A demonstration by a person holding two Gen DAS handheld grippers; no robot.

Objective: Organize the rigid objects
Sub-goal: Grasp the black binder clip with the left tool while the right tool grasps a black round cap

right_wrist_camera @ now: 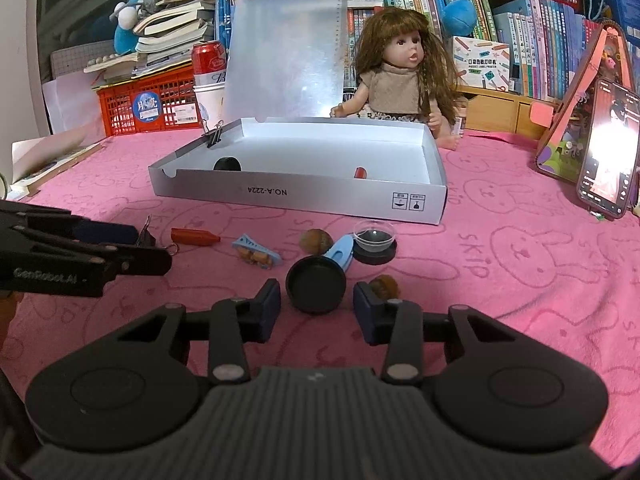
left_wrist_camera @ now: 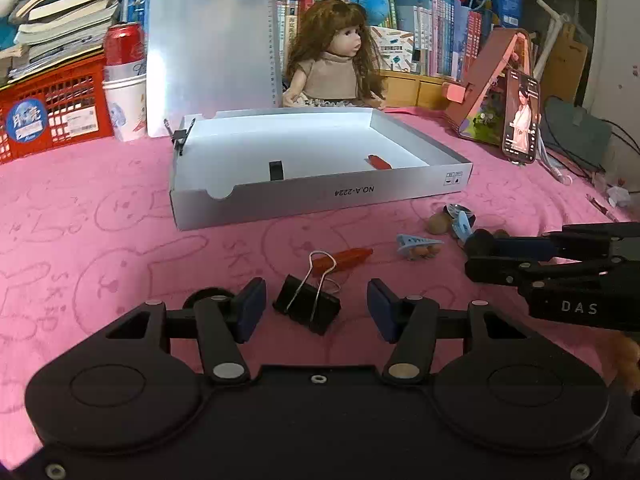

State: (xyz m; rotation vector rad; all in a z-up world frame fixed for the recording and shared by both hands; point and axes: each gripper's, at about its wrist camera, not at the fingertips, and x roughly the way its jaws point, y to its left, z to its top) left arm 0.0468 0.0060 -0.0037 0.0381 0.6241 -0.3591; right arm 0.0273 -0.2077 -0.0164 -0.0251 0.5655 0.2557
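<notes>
My left gripper (left_wrist_camera: 316,310) is open, its pads on either side of a black binder clip (left_wrist_camera: 307,307) lying on the pink cloth. An orange whistle (left_wrist_camera: 344,258) lies just beyond it. My right gripper (right_wrist_camera: 316,300) is open around a round black lid (right_wrist_camera: 316,289). A walnut (right_wrist_camera: 385,286) sits by its right fingertip. The grey box (left_wrist_camera: 320,196) holds a black lid (left_wrist_camera: 276,170) and a red piece (left_wrist_camera: 379,162); a binder clip (right_wrist_camera: 214,136) grips its left wall. The right gripper shows in the left wrist view (left_wrist_camera: 476,258).
On the cloth lie a blue clip with nuts (right_wrist_camera: 256,252), another walnut (right_wrist_camera: 316,240), a blue clip (right_wrist_camera: 340,254) and a clear cup on a black lid (right_wrist_camera: 375,240). A doll (right_wrist_camera: 404,72), clipboard (right_wrist_camera: 284,52), red crate (right_wrist_camera: 150,104) and phone (right_wrist_camera: 610,148) stand behind.
</notes>
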